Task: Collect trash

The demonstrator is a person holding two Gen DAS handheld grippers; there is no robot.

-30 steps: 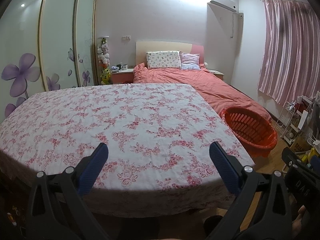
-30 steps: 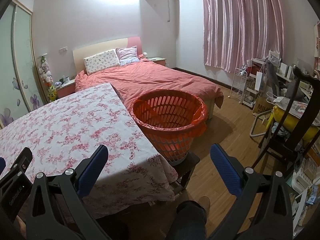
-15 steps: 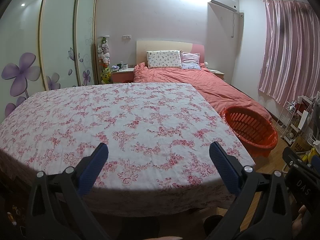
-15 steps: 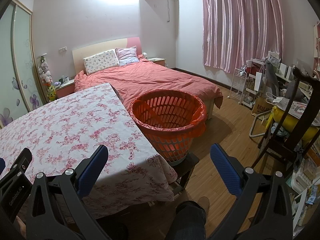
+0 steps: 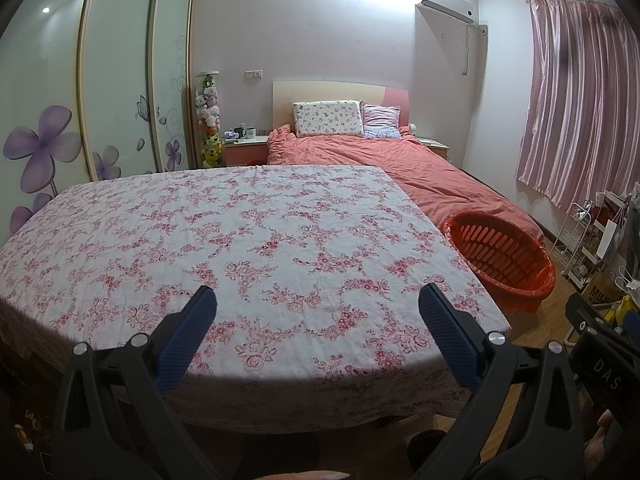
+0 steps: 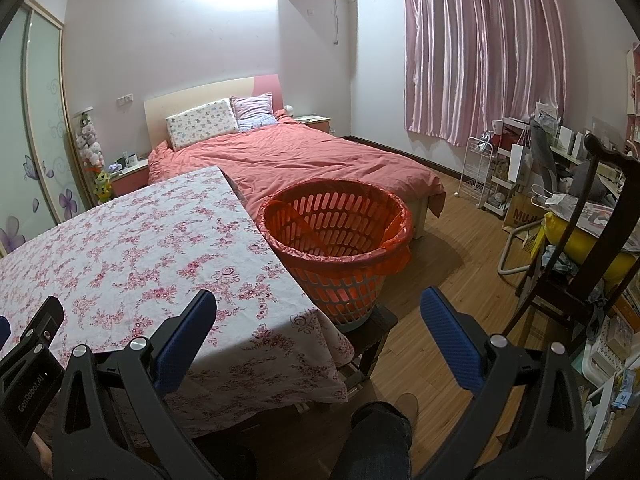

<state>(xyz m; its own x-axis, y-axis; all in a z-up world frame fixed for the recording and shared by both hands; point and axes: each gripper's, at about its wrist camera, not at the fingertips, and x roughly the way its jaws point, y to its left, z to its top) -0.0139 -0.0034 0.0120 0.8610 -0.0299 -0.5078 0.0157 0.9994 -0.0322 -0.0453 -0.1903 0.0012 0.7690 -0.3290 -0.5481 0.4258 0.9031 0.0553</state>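
Basket (image 6: 336, 232) beyond spread right fingers (image 6: 450, 340), beside table (image 6: 120, 248)

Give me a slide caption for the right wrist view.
Open right hand-held gripper poised over the corner of the floral-clothed table, orange-lined basket alongside on a low stool.
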